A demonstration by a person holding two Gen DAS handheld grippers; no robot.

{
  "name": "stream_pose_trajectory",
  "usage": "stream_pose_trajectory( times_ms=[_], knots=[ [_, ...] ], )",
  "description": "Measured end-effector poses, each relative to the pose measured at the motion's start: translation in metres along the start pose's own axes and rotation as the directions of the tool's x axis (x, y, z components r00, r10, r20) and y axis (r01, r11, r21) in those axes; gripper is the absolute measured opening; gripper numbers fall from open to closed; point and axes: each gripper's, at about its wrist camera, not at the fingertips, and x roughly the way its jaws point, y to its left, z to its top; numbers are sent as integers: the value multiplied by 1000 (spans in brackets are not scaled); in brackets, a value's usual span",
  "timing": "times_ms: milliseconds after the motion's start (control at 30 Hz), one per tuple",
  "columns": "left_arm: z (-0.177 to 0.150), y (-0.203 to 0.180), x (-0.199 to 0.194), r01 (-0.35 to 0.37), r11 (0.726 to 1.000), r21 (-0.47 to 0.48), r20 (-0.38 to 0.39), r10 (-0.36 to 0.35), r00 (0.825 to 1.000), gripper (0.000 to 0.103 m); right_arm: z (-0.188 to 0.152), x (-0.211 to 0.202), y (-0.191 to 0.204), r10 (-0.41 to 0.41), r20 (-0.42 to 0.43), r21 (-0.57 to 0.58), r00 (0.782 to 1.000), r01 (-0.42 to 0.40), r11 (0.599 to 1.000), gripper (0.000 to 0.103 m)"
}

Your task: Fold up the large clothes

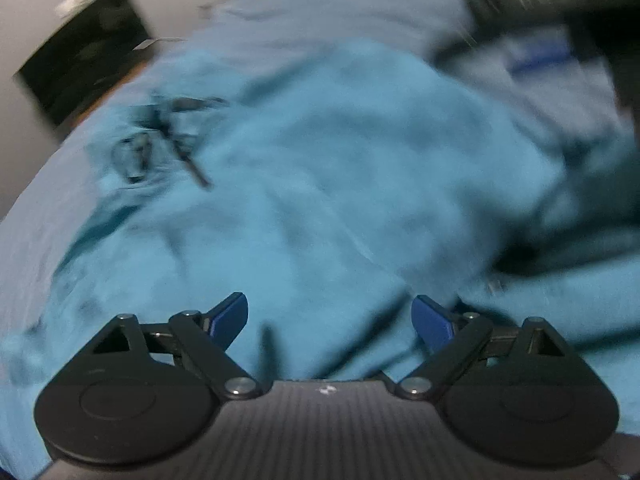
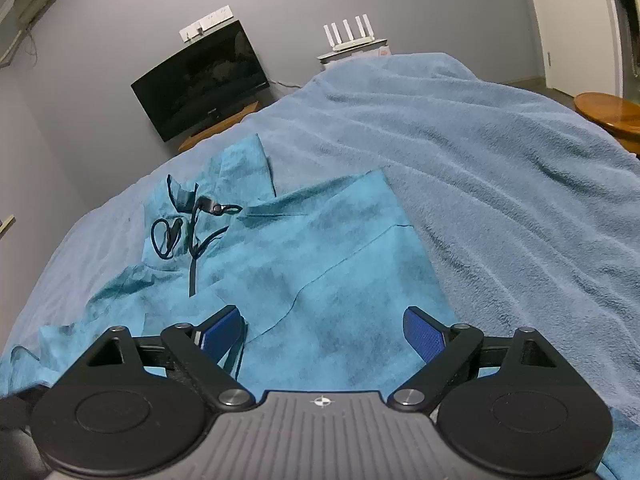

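A pale blue fleece blanket [image 2: 500,168] covers the bed from edge to edge, its nap brushed into soft ridges; whatever lies beneath it is hidden. On its left half lies a teal garment [image 2: 328,264], matte and faintly mottled, partly folded, with one flat panel ending in a straight edge and a square corner near the blanket's middle. The garment's near end is cut off by the right gripper's body, and its left side bunches into crumpled folds that run out of view. The left wrist view is smeared by motion blur: the same garment [image 1: 320,184] fills it, but seams and edges cannot be made out, and a dark shape at upper right is unreadable.

Beyond the bed, a dark flat TV [image 2: 200,84] leans against the grey wall on a wooden shelf, with a white router [image 2: 350,38] with four antennas further right, its base partly hidden by the blanket's far rim. A round wooden table [image 2: 608,114] is clipped by the right edge.

A thin black drawstring [image 2: 192,228] loops and trails across the garment's collar end, showing only as a dark smudge [image 1: 168,140] in the blurred view.

The right gripper [image 2: 324,330] hovers over the garment's near panel, blue pads spread wide with nothing between them. The left gripper [image 1: 330,318] likewise stands spread above the cloth, pinching nothing.
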Motion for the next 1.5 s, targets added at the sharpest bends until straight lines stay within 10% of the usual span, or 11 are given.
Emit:
stream_pose_trajectory(
  times_ms=[133, 267, 567, 667, 867, 1133, 1333, 1433, 1500],
  knots=[
    [-2, 0, 16, -35, 999, -19, -60, 34, 998, 21, 0, 5, 1, 1, -11, -7, 1000, -1, 1000, 90],
    [-16, 48, -11, -1, 950, -311, 58, 20, 998, 10, -1, 7, 0, 2, -13, -3, 1000, -2, 1000, 90],
    [-109, 153, -54, 58, 515, -855, 108, 69, 992, 10, -1, 14, 0, -2, -33, -5, 999, 2, 1000, 90],
    [-124, 155, -54, 51, 449, -892, 88, 61, 994, 10, -2, 14, 1, -7, -35, -9, 999, 7, 1000, 90],
    [-130, 151, -63, -16, 444, -896, 38, 113, 993, 13, -3, 13, 1, -17, -33, -4, 999, 17, 1000, 90],
    [-128, 151, -64, -68, 440, -895, -7, 138, 990, 79, -5, 17, 6, -20, -50, -36, 999, 18, 999, 97],
    [-126, 160, -76, -62, 429, -901, 15, 174, 985, 79, -11, 29, 21, -20, -141, -117, 990, 3, 993, 101],
    [-114, 166, -111, -163, 515, -841, 41, 362, 931, 90, -11, 20, 22, 13, -98, -123, 995, -25, 992, 101],
    [-108, 173, -134, -323, 529, -784, 1, 523, 852, 103, -9, 13, 24, 44, -60, -128, 997, -51, 990, 101]
  ],
)
